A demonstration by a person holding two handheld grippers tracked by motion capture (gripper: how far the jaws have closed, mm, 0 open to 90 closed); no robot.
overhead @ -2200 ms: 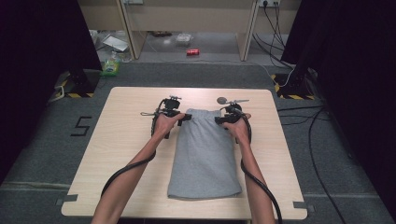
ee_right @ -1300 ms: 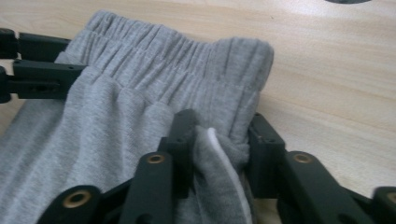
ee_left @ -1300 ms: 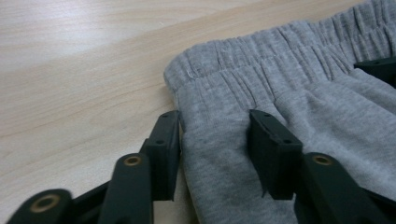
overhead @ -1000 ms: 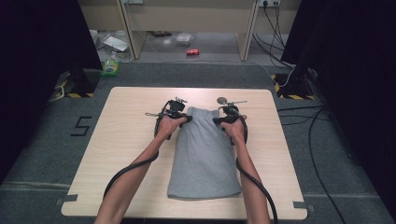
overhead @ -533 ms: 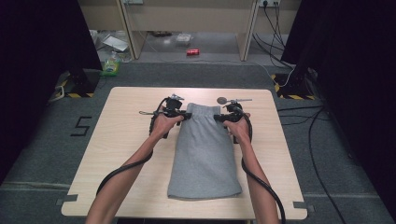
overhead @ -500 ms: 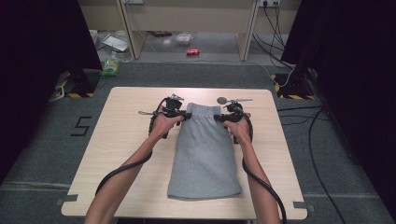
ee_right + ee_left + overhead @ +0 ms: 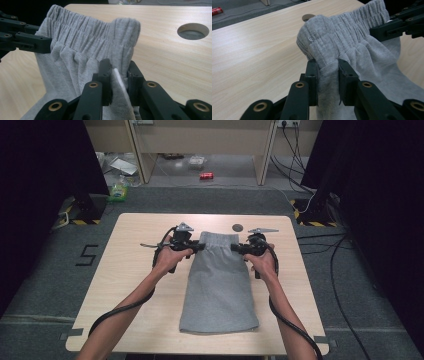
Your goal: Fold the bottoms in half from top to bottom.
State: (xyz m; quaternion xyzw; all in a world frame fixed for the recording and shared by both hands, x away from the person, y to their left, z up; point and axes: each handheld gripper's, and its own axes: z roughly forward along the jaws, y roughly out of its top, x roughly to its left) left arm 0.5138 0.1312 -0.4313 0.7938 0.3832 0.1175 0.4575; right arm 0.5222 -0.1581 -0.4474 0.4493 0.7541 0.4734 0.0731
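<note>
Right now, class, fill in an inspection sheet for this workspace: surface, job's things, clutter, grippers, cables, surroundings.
Surface: light wooden table with a round hole near its far edge.
Job's things: grey shorts lying lengthwise, elastic waistband at the far end, raised off the wood.
Clutter: nothing seen on the table.
Grippers: left gripper and right gripper each shut on a waistband corner.
Cables: black cable trailing along each forearm; more on the floor at right.
Surroundings: grey carpet; red can and litter on the floor beyond; a 5 marked at left.
</note>
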